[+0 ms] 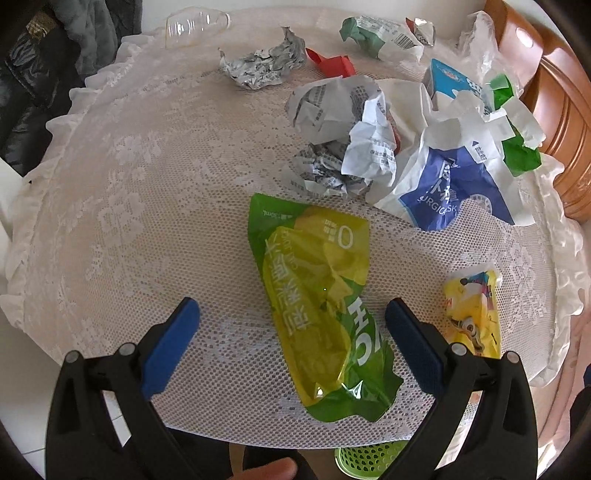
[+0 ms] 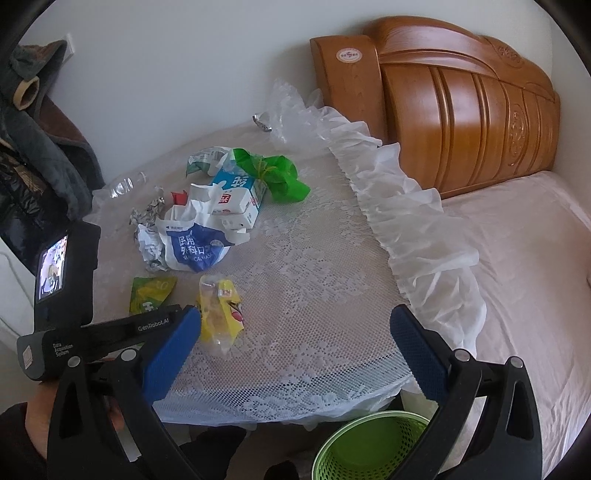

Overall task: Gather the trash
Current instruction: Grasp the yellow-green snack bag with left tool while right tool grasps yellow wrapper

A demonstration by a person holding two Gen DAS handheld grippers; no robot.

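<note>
A green and yellow snack bag (image 1: 321, 306) lies flat on the lace-covered table (image 1: 147, 229), between the spread blue fingers of my left gripper (image 1: 291, 314), which is open and hovers just above it. A small yellow cartoon wrapper (image 1: 476, 310) sits to its right. My right gripper (image 2: 295, 325) is open over the table's near edge, with the yellow wrapper (image 2: 221, 314) by its left finger. The left gripper's body (image 2: 110, 332) covers part of the green bag (image 2: 149, 291). A green mesh bin (image 2: 369, 446) stands on the floor below the table edge.
A heap of trash fills the far table: a blue-and-white mask bag (image 1: 447, 192), crumpled paper (image 1: 351, 122), foil (image 1: 262, 62), a milk carton (image 2: 240, 195), green plastic (image 2: 280, 177), a clear bottle (image 1: 192, 26). A bed (image 2: 517, 277) with wooden headboard (image 2: 461, 103) lies right. Dark clothes (image 2: 33, 147) hang left.
</note>
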